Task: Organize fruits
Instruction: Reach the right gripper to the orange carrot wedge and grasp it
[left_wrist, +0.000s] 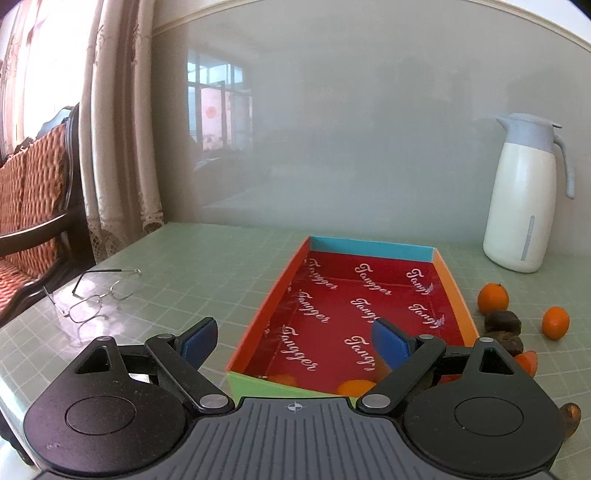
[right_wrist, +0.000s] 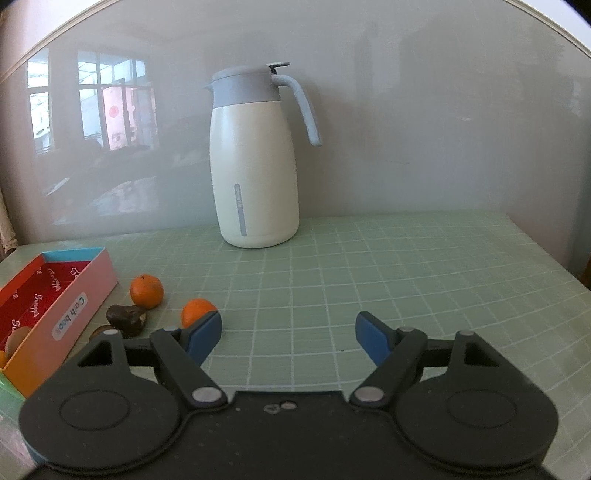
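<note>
Over the box (left_wrist: 369, 317), through our left camera, our left gripper (left_wrist: 295, 343) hangs spread and empty; an orange (left_wrist: 354, 387) already lies at the near end, others (left_wrist: 493, 297) wait on the counter (left_wrist: 184, 266) beside it. From the right camera, our right gripper (right_wrist: 288, 332) is likewise released, its left finger just before an orange (right_wrist: 195, 310). Small, round, firm-skinned, these would likely roll; we'd pinch across the middle, gently.

Wall: a glossy grey panel (left_wrist: 369, 129) behind the table, reflecting a window.
Table: pale green surface with a white grid (right_wrist: 388, 266).
Curtain: beige, with lace (left_wrist: 118, 129), at the left.
Chair: dark wood, orange cushion (left_wrist: 33, 206).
Light: daylight from the left.
</note>
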